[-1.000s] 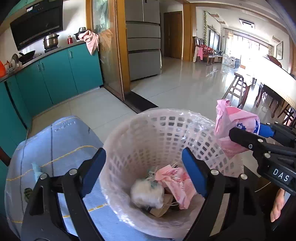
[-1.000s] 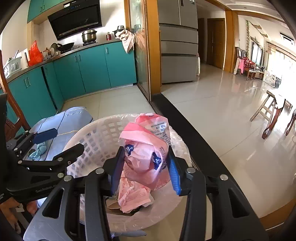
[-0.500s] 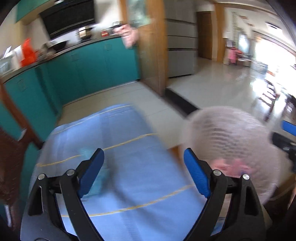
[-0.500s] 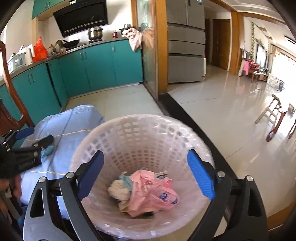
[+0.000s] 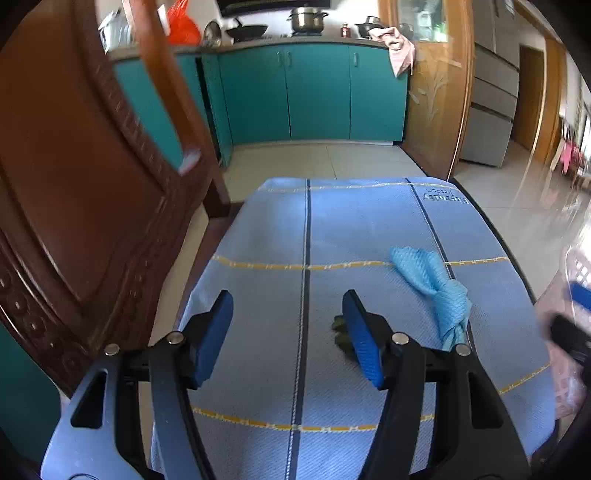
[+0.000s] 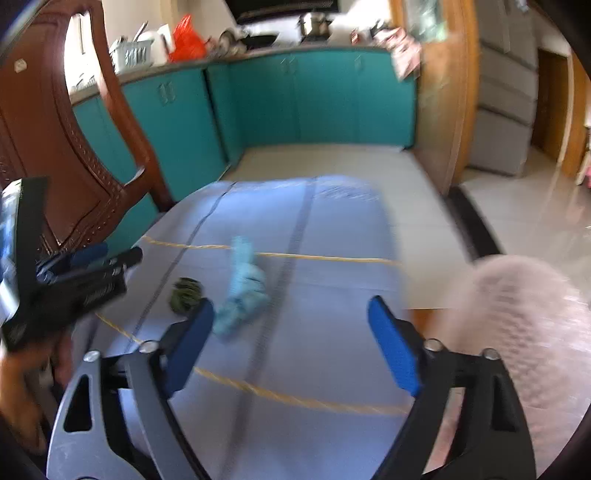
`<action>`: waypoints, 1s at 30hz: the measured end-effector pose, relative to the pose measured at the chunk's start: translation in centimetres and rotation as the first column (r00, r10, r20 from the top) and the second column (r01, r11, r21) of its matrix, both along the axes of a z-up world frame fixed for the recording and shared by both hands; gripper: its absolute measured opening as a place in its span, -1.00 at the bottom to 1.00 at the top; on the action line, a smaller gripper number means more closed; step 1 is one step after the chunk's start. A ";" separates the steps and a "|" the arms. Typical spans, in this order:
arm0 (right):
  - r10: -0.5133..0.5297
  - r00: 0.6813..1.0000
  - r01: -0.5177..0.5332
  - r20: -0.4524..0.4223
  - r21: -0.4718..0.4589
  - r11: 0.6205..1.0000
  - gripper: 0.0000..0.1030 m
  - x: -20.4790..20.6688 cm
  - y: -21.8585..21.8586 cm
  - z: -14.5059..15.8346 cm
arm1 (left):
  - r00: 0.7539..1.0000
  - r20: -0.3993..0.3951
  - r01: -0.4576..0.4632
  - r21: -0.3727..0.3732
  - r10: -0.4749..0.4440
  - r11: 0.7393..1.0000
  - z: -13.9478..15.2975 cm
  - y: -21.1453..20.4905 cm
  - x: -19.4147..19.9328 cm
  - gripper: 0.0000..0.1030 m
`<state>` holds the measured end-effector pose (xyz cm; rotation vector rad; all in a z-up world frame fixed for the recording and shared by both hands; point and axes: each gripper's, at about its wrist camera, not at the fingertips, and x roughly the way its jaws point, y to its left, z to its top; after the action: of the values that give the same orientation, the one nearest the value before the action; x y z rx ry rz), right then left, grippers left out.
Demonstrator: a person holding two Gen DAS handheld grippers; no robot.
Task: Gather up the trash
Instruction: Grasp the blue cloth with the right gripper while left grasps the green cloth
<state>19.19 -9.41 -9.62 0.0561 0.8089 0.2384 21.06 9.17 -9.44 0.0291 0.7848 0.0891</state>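
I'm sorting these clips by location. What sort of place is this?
Most likely a home kitchen opening onto a living area: teal cabinets under a counter holding a steel pot, a tall grey fridge by the doorway, and a carved wooden chair beside a table under a blue cloth.

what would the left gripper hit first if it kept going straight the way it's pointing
Probably the blue cloth cover itself: the left gripper, jaws open with nothing between them, aims at bare fabric. The small dark green scrap sits just beside its right finger; depth is unclear.

Lt blue cloth (image 5: 432,284), blue tablecloth (image 5: 351,221) w/ yellow stripes, teal cabinets (image 5: 317,92)
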 end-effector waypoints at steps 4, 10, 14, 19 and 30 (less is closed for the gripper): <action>0.020 0.998 -0.023 -0.057 -0.050 0.998 0.36 3.9 3.8 -2.5 | 0.999 -0.040 -0.028 -0.139 0.023 0.990 -0.4 2.6 0.6 0.22; 0.035 0.989 -0.046 -0.143 -0.080 0.996 -0.39 5.5 5.6 -5.9 | 0.997 -0.072 -0.027 -0.166 0.015 0.986 -1.1 2.9 1.5 0.28; 0.036 0.992 -0.043 -0.120 -0.057 0.997 -0.41 3.9 4.8 -4.8 | 0.993 -0.117 -0.012 -0.190 -0.011 0.982 -2.1 2.3 2.1 0.39; 0.013 0.995 -0.018 -0.097 -0.050 0.999 -0.40 1.0 2.3 -3.2 | 0.985 -0.162 0.029 -0.153 -0.054 0.988 -3.3 0.3 2.8 0.53; 0.042 0.991 -0.052 -0.130 -0.075 0.996 -0.39 -1.9 1.1 -4.2 | 0.960 -0.219 0.152 -0.106 -0.172 0.983 -5.6 -4.6 4.8 0.53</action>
<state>17.26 -8.33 -13.82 -0.0214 0.9480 0.2488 25.83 4.57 -15.07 0.0199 1.0119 -0.1069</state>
